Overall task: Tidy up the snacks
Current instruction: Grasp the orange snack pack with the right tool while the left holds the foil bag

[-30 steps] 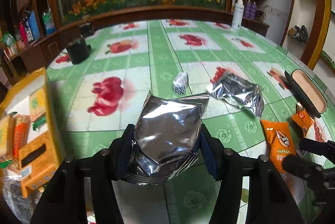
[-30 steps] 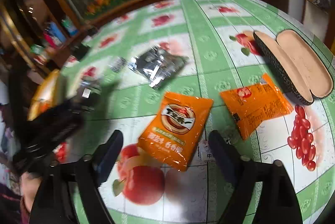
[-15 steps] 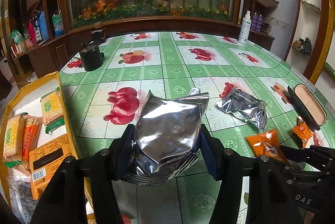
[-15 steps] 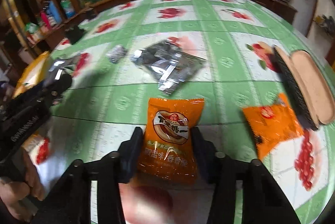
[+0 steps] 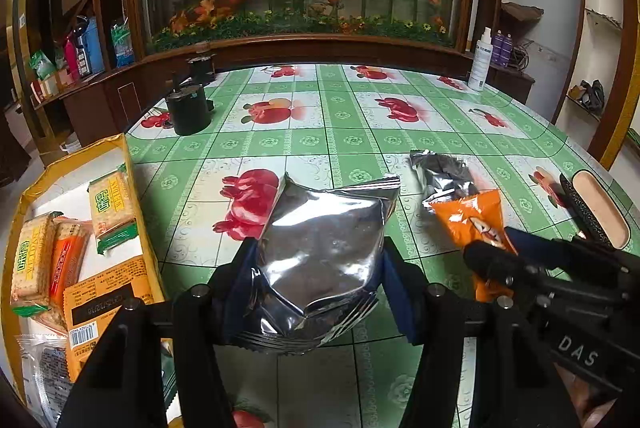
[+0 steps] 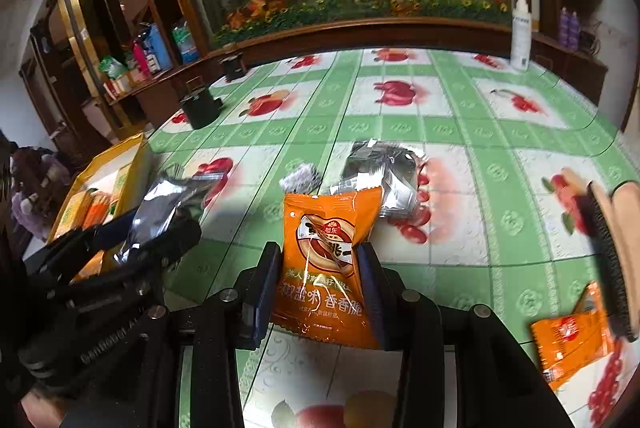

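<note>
Holding one packet in each gripper, the person seems ready to carry both snacks to the yellow cardboard tray point(image 5: 132, 164), which I take as the landmark. The left gripper point(image 5: 318, 268) is clenched on a crinkled silver foil snack bag point(image 5: 324, 248), lifted just beside the tray's right wall, probably because this bag goes in first. The right gripper point(image 6: 318, 292) has just been closing, and its blue pads now press both sides of a flat orange plastic snack packet point(image 6: 324, 260), farther right of the tray. Both tools point slantwise down at the green checked tablecloth with fruit pictures point(image 5: 340, 132). Inside the tray lie green and orange biscuit packs point(image 5: 112, 208). Beyond, well right of the tray, a second silver foil bag point(image 5: 444, 176) waits on the cloth, and a second orange packet point(image 6: 572, 344) lies farthest from the tray.
</note>
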Demonstrator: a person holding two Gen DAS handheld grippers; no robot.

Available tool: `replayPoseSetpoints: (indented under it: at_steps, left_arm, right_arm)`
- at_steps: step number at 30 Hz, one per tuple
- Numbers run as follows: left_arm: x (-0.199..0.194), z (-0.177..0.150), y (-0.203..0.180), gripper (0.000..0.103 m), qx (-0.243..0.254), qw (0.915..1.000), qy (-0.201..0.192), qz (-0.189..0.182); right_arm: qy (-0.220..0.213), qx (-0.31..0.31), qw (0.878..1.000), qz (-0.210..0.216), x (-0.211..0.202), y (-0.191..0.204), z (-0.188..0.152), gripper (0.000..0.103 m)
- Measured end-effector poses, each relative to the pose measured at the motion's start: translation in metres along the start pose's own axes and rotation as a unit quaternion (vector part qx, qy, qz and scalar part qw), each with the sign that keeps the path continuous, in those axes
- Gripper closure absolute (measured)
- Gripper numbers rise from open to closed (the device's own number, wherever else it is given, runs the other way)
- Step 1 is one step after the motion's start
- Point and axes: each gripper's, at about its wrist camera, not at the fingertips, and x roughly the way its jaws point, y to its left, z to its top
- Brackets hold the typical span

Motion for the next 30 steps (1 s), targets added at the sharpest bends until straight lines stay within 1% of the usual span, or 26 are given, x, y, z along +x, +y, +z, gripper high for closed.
replayPoseSetpoints:
  at_steps: [2,7,11,14,18,22,26,30]
  left_arm:
    - [-0.001,0.0,-0.002,0.044,0.006,1.0,-0.003,0.002]
    - [-0.005,0.001,-0.001,0.044,0.008,0.9999,-0.012,0.005]
    - [-0.015,0.007,0.005,0.044,0.001,0.9996,-0.029,0.005]
    - [-0.023,0.013,0.015,0.044,-0.01,0.9989,-0.045,0.011]
    - [-0.028,0.019,0.032,0.044,-0.031,0.9982,-0.049,0.014]
    - [-0.034,0.024,0.047,0.044,-0.045,0.9973,-0.056,0.018]
    - [-0.046,0.032,0.066,0.044,-0.063,0.9944,-0.075,0.039]
    - [-0.049,0.035,0.093,0.044,-0.091,0.9907,-0.077,0.066]
  right_arm:
    - [-0.006,0.0,1.0,0.006,-0.004,-0.002,0.0,0.06]
    - [-0.041,-0.013,0.999,0.013,-0.018,0.004,0.001,0.06]
    - [-0.047,-0.02,0.998,0.022,-0.021,0.009,0.001,0.06]
    - [-0.05,-0.023,0.998,0.034,-0.023,0.013,0.001,0.06]
    - [-0.049,-0.026,0.998,0.044,-0.021,0.019,0.0,0.06]
    - [-0.047,-0.019,0.997,0.065,-0.02,0.023,0.0,0.06]
    - [-0.047,-0.012,0.994,0.093,-0.02,0.035,0.003,0.06]
    - [-0.046,-0.025,0.992,0.115,-0.018,0.058,0.005,0.06]
